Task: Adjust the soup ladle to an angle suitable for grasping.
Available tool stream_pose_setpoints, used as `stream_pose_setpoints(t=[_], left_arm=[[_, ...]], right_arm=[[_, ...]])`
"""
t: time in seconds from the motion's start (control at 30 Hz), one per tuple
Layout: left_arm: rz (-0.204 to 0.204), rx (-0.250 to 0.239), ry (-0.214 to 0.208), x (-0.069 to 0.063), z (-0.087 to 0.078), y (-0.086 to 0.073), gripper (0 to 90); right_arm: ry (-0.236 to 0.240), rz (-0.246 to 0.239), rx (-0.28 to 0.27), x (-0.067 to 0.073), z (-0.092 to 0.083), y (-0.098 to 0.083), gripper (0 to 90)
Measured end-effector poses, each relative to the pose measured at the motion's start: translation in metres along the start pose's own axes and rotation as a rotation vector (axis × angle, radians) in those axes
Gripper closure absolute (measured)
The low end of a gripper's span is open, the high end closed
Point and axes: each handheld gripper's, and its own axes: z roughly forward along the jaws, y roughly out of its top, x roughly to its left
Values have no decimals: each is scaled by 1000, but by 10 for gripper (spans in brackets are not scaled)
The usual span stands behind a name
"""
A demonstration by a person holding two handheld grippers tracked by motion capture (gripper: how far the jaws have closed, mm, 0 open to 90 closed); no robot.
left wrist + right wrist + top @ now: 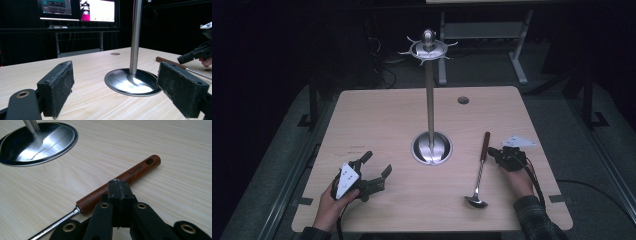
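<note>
The pale wooden worktop (377,115) carries everything, and the high view takes in the whole of it, with a small round grommet (463,100) near its far edge. At its middle stands a tall metal rack (430,100): a round polished base, a thin upright pole, and at the top a ring of short hooks, which the high view alone brings in; the left gripper view cuts the pole (135,35) off partway up, and the right gripper view catches just the shiny base (37,142). Beyond the worktop the left gripper view adds lit monitors (77,8) in a dark room. To the right of the base lies a ladle (479,172), its bowl toward the person and its reddish wooden handle pointing away; the right gripper view brings the handle (120,182) close enough to read lettering and see the hanging slot in its end. The left gripper (374,170) rests low at the near left, well apart from the ladle, its jaws spread wide with nothing between them, and its own view frames the rack's base between the two pads. The right gripper (493,151) sits just beside the handle, jaws pressed together on nothing, their tip at the wood; whether it touches, I cannot tell.
</note>
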Motion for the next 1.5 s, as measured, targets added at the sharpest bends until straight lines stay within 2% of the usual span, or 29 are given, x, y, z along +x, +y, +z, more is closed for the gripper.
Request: stream_pose_setpoints(t=[0.13,0.4,0.67,0.8,1.1,1.5], left_arm=[[-2,-1,1,0,0,0,136],[4,6,40,-3,0,0,136],[-1,7,43,-2,0,0,136],[0,7,39,-2,0,0,136],[4,6,39,-2,0,0,136],[5,6,39,-2,0,0,136]], right_arm=[[1,2,19,1,3,2,896],[4,-6,37,3,9,5,896],[19,-15,33,7,14,9,896],[33,-1,31,8,16,10,896],[70,-31,34,20,30,19,896],[95,-48,25,28,34,22,896]])
